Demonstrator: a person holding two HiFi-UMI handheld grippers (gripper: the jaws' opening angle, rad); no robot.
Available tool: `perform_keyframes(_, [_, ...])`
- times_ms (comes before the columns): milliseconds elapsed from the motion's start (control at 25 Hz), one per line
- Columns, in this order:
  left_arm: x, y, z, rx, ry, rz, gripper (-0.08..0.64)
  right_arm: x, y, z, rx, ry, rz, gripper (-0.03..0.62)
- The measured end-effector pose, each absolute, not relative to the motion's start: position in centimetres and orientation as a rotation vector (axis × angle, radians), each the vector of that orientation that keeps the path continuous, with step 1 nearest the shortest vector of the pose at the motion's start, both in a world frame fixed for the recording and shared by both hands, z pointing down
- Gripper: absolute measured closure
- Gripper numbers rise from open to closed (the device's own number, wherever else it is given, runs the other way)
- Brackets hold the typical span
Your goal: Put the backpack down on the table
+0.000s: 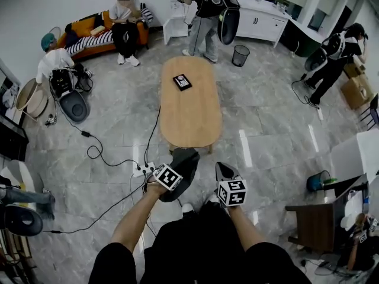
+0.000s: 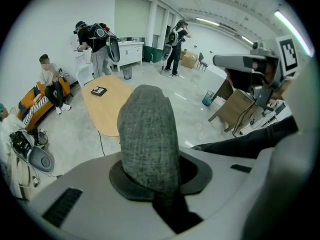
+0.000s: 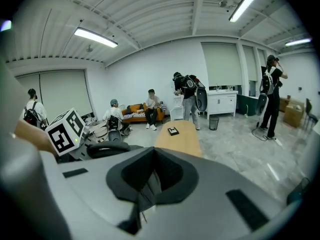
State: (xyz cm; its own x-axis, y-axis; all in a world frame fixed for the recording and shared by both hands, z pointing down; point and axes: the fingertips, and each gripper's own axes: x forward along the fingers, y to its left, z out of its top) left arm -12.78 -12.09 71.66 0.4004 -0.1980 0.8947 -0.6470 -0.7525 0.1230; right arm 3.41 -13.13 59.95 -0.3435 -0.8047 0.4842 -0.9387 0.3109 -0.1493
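The backpack's body could not be made out in any view; the black mass at the bottom edge of the head view might have been it or only the person's clothing. What did show was its grey padded strap (image 2: 149, 134), arching up out of the left gripper (image 2: 160, 181), whose jaws were clamped on it. From the head view that gripper (image 1: 180, 161) hung over the floor (image 1: 118, 123) just short of the near end of the oval wooden table (image 1: 190, 114), so the strap was not on the tabletop. The right gripper (image 3: 145, 184) had its jaws drawn together (a thin dark strip seemed pinched there, too indistinct to name). Its own view showed the left gripper's marker cube (image 3: 65, 131) beside it, and a small black item (image 3: 173, 131) lay on the table.
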Motion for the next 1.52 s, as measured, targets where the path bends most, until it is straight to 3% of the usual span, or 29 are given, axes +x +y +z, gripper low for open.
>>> perform_keyframes(640, [-9.7, -14.8, 72.2, 2.188, -0.682, 1.307, 0.476, 5.0, -17.6, 60.7, 1.545, -2.280, 0.612, 0.581])
perform_keyframes(1520, [3.0, -30.3, 69.6, 2.188, -0.598, 1.396, 0.476, 17.0, -34.2, 62.6, 1.560, -2.329, 0.799, 0.581])
